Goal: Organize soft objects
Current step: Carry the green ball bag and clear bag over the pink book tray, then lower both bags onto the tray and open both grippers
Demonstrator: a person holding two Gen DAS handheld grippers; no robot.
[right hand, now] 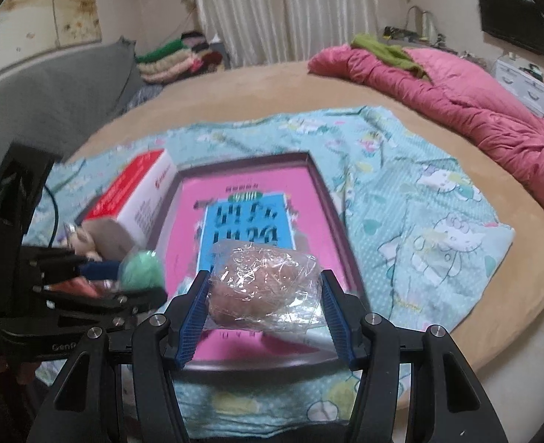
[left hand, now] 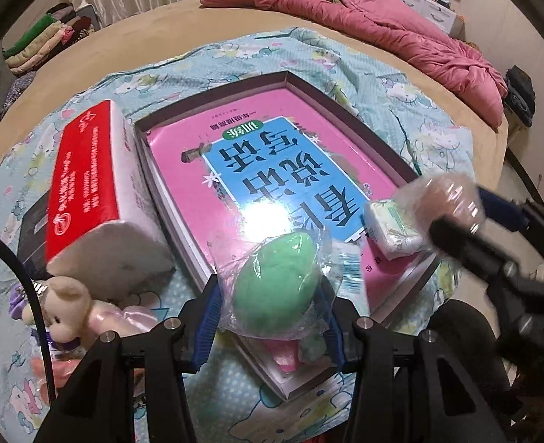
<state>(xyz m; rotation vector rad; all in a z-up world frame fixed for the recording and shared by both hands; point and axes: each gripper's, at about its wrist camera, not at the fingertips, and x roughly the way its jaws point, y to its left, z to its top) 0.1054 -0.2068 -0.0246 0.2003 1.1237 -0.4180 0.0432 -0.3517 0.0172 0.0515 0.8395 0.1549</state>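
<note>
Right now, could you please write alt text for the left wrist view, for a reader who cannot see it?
The left gripper holds a green egg-shaped sponge in clear wrap over a shallow tray with a pink book inside. The right gripper holds a wrapped beige sponge at right; a teddy bear lies at left.

A shallow dark-rimmed cardboard tray (left hand: 349,105) lies on the teal cartoon-print cloth (left hand: 430,136), holding a pink-and-blue book (left hand: 272,184); a red-and-white tissue box (left hand: 91,181) lies just left.

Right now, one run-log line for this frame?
left gripper: shut on green sponge | right gripper: shut on tan sponge | both over box | teddy outside box
</note>
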